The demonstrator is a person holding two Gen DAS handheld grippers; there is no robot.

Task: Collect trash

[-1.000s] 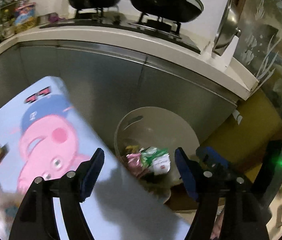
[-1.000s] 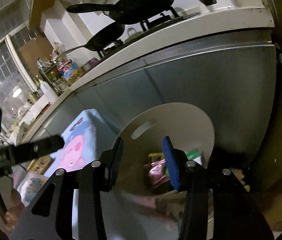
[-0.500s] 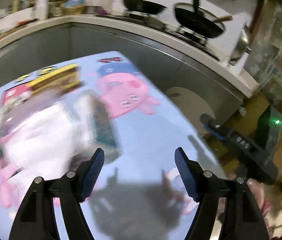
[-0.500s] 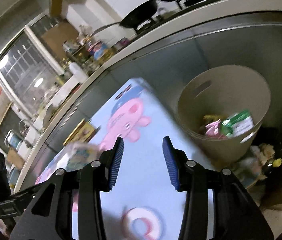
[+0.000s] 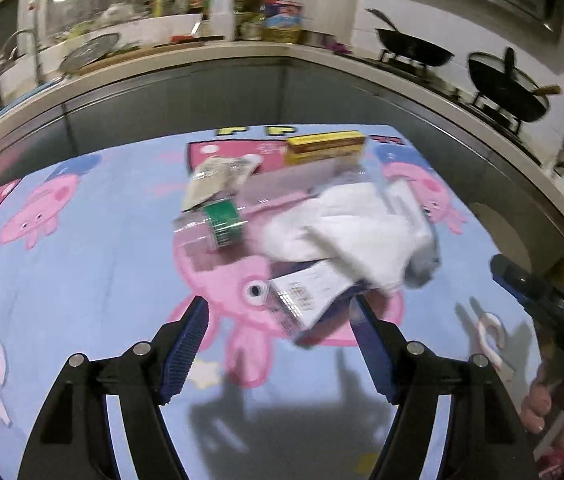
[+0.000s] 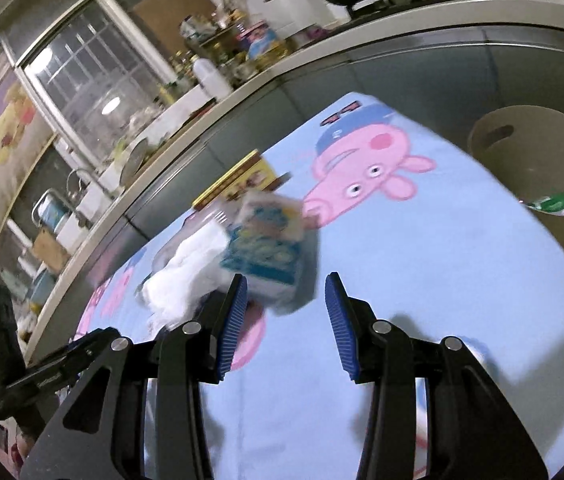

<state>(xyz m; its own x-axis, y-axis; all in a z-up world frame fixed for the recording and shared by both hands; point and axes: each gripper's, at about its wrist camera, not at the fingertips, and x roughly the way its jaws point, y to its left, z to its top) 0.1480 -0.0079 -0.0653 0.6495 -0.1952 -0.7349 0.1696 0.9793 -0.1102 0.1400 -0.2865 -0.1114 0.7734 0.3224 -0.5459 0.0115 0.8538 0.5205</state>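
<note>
I am in a dim kitchen, with pans on the stove and a long grey counter behind. In front of me is a low bench with a blue cloth that has pink pigs on it.

The trash sits in a pile in the middle of the bench. I see a clear bottle with a green label, a white crumpled paper, a yellow box at the back, a flat packet with small print at the front, and a blue and white carton on the side near my right hand. The picture is blurry, so I cannot tell every piece apart.

The bin is round and cream. It stands on the floor past the far corner of the bench, well apart from the pile. Some wrappers are already in it.

My left gripper has its fingers spread wide with nothing in them. It is just in front of the flat packet. My right gripper is also spread apart and holds nothing. The carton is just beyond its left finger.

I think I am at the step of going for the next piece of trash. Next I need to push one gripper forward so a piece sits between the fingers, squeeze, and carry it over to the bin. The flat packet looks hard to pinch. The carton looks easier.
</note>
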